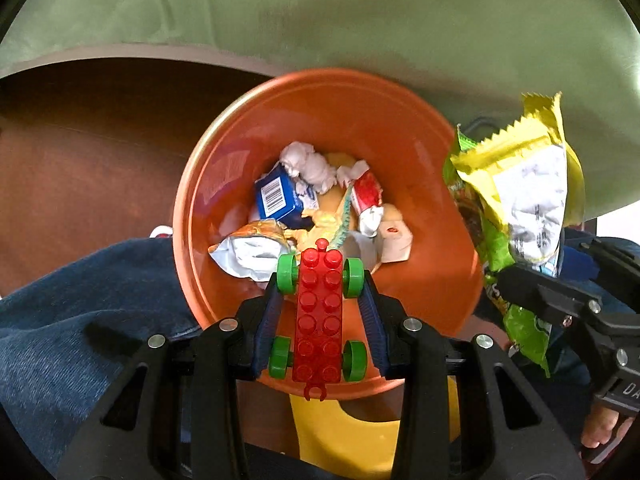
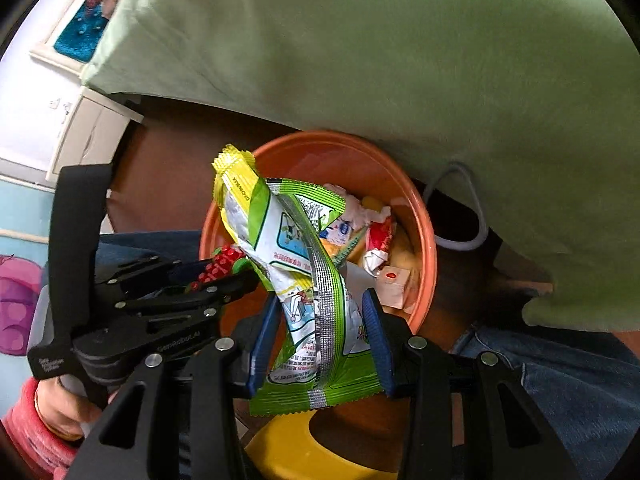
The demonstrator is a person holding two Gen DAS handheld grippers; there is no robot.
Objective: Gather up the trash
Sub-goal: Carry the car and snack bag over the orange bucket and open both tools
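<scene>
An orange bin (image 1: 332, 112) stands below both grippers, holding crumpled tissue (image 1: 308, 164), a blue carton (image 1: 276, 196) and other wrappers. My left gripper (image 1: 320, 280) is shut on a red toy brick car (image 1: 318, 320) with green wheels, pads pressing its sides, just above the bin's near rim. My right gripper (image 2: 322, 298) is shut on a bunch of green and yellow snack wrappers (image 2: 304, 280) that stick up over the bin (image 2: 320, 152). In the left wrist view the right gripper (image 1: 516, 276) and wrappers (image 1: 524, 176) hang at the bin's right edge. The right wrist view shows the left gripper (image 2: 240, 276) with the car (image 2: 220, 264).
A green cloth (image 1: 360, 20) drapes behind and partly over the bin. Blue-jeaned legs (image 1: 80, 300) flank it on both sides. A yellow plastic object (image 1: 344, 432) sits below the grippers. A grey cord (image 2: 472, 208) loops at the bin's right. A white cabinet (image 2: 88, 136) stands far left.
</scene>
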